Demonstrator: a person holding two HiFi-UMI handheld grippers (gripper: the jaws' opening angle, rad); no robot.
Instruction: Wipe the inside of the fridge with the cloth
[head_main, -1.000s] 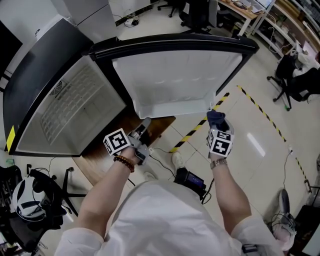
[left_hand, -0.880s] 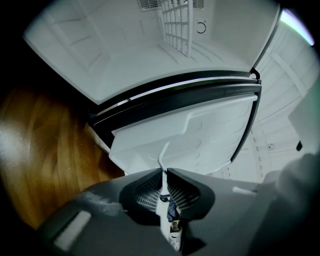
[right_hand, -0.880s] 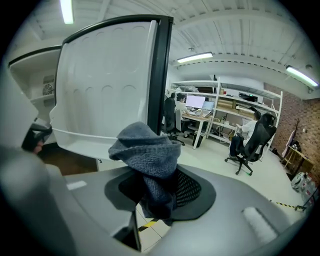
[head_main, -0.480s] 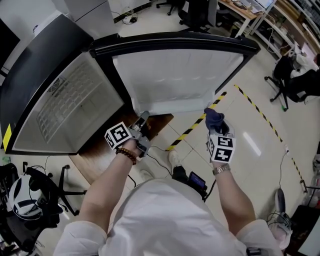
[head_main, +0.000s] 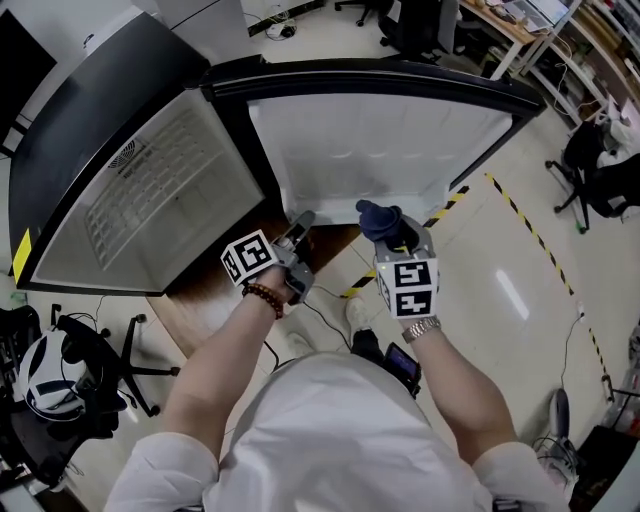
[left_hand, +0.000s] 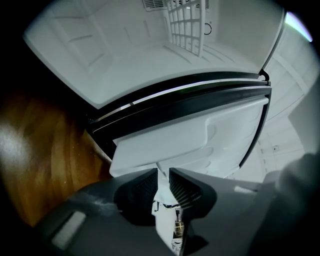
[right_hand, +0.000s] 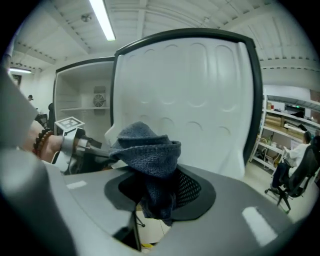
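Observation:
The fridge stands open, its white inside at the left and its white door liner in the middle. My left gripper is at the door's lower edge. In the left gripper view its jaws have just been opening; the white lip of the door shelf runs into the narrow gap between the pads. My right gripper is shut on a bunched dark blue cloth, held in front of the door's lower part. The cloth sticks up from the right jaws, with the left gripper beside it.
A brown wooden board lies under the fridge. Yellow-black floor tape runs to the right. Office chairs and desks stand at the far right. A chair with a white helmet is at the lower left. Cables and a black device lie near my feet.
My right gripper has carried the cloth left and up, from right of the door's corner to in front of its lower edge. The left gripper has stayed at the door's lower edge.

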